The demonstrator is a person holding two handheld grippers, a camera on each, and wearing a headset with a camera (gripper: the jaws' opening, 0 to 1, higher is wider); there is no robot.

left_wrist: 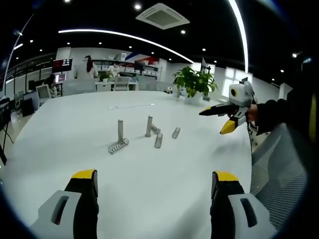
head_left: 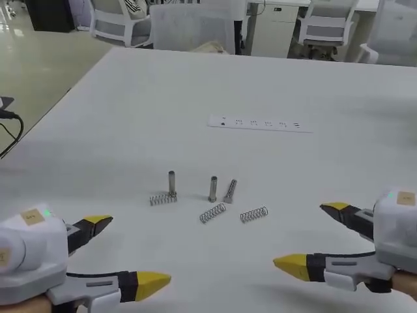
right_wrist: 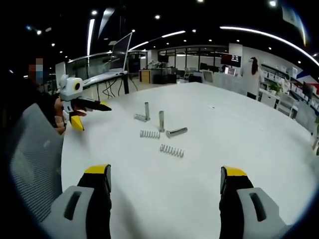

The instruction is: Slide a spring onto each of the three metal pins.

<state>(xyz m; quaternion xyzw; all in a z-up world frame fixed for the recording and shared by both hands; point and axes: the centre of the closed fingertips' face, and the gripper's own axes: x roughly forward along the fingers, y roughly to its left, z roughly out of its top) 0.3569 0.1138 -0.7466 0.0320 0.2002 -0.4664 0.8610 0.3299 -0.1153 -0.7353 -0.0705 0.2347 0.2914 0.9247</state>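
Note:
Two metal pins stand upright mid-table, one (head_left: 171,183) on the left and one (head_left: 213,188) beside it. A third pin (head_left: 230,190) lies tipped on its side, as the right gripper view shows (right_wrist: 176,132). One spring (head_left: 163,199) lies at the foot of the left pin. Two more springs (head_left: 213,212) (head_left: 253,214) lie loose nearer me. My left gripper (head_left: 127,251) hovers open at the bottom left, empty. On the opposite side my right gripper (head_left: 313,236) is open too, with nothing in it. Both stay well short of the parts.
A white power strip (head_left: 259,124) lies further back on the white table (head_left: 130,117). Office chairs (head_left: 326,26) stand beyond the far edge. The table's left edge drops to the floor, where a black cable (head_left: 10,127) runs. A potted plant (left_wrist: 194,82) stands off to the right.

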